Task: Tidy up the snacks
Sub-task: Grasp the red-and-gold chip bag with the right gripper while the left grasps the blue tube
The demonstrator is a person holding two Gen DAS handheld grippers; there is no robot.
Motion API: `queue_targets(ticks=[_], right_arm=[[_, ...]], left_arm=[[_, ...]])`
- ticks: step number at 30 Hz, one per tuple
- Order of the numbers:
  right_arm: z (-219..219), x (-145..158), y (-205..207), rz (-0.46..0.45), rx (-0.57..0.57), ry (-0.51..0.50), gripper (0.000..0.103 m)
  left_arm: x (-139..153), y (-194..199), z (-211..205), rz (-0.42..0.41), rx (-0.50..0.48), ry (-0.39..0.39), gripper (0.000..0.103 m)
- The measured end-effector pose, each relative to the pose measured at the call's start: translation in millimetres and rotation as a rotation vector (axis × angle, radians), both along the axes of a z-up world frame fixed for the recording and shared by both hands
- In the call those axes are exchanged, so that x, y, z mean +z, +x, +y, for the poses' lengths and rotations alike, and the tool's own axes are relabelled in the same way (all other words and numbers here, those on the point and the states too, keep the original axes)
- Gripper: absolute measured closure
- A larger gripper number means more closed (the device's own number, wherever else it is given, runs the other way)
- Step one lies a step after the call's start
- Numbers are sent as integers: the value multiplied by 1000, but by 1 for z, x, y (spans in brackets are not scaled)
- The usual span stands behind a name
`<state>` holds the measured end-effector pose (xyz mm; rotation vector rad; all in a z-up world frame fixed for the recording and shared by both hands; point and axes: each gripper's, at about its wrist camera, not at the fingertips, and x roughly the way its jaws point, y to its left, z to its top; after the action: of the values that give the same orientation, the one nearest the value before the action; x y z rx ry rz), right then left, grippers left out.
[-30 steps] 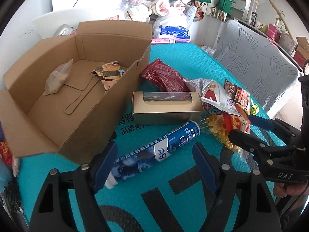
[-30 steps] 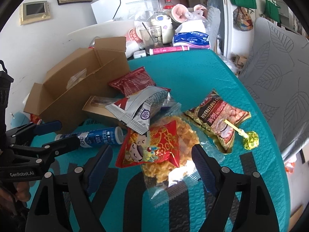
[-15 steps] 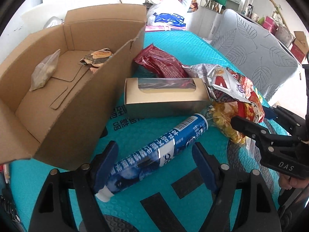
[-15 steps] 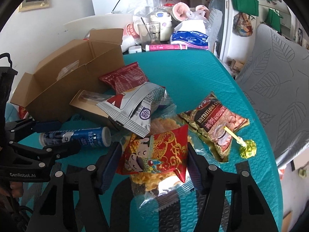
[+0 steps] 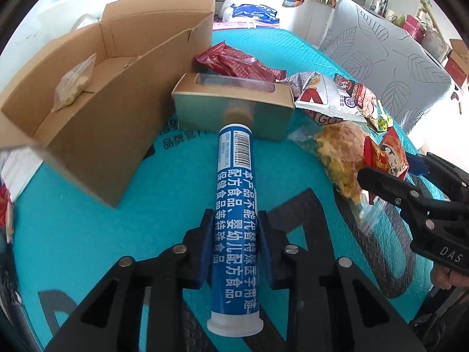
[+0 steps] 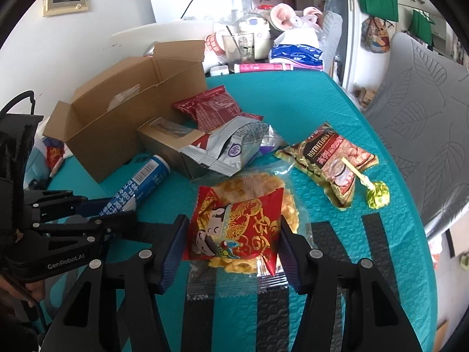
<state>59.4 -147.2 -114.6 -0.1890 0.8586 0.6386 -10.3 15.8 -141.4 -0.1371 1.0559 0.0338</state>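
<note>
in the left wrist view the blue tube (image 5: 236, 205) lies lengthwise along the left claw (image 5: 234, 228), its white cap end toward the camera and its far end just short of the small windowed box (image 5: 231, 111). the left claw's two blue pads press on either side of the tube, so it is clamped on it. white chinese lettering runs down the tube and a barcode sits near the far end. to the left stands the open cardboard box (image 5: 96, 117) with a clear bag of pale bits (image 5: 73, 85) leaning inside against its wall. behind the windowed box lies a dark red packet (image 5: 240, 63), and to its right a silver bag (image 5: 322, 96) with a red "v" shape and letters "go". the right claw (image 5: 390, 176) comes in from the right edge, marked "das", its tips at the red festive packet (image 5: 387, 152) on top of a clear bag of yellow crisps (image 5: 340, 152), all on the teal worktop (image 5: 88, 234). in the right wrist view the red festive packet (image 6: 237, 228), printed with a cartoon face and gold dragon, sits between the right claw's (image 6: 231, 243) pads; the jaws are partly apart and stand close to the packet's two sides, though i cannot tell whether they touch it. the bag of yellow crisps (image 6: 255, 186) lies under it. further right lie a packet reading "nutritious" (image 6: 328, 158) and a gold-wrapped lollipop (image 6: 376, 196). the left claw (image 6: 117, 214), marked "genrobot.ai", holds the blue tube (image 6: 137, 187) at the left.
</note>
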Motion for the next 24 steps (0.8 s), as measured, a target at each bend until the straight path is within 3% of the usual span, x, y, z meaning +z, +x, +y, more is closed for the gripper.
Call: queue_targets(ticks=[10,17,20,24], right_arm=[[-2,-2,-36,36,110,9,46],[5,-14,-57,123,215,21,46],[11,-25,-63,149,231,11,46],[13,-26,-68,120,234,-6,44]], left_arm=[[4,-21,4,39,19,-36,75],[2,-22,6,37,28,-42,75],[1,-22,3,26,32,-18,75],[0,-17,-1,14,29,27,75]])
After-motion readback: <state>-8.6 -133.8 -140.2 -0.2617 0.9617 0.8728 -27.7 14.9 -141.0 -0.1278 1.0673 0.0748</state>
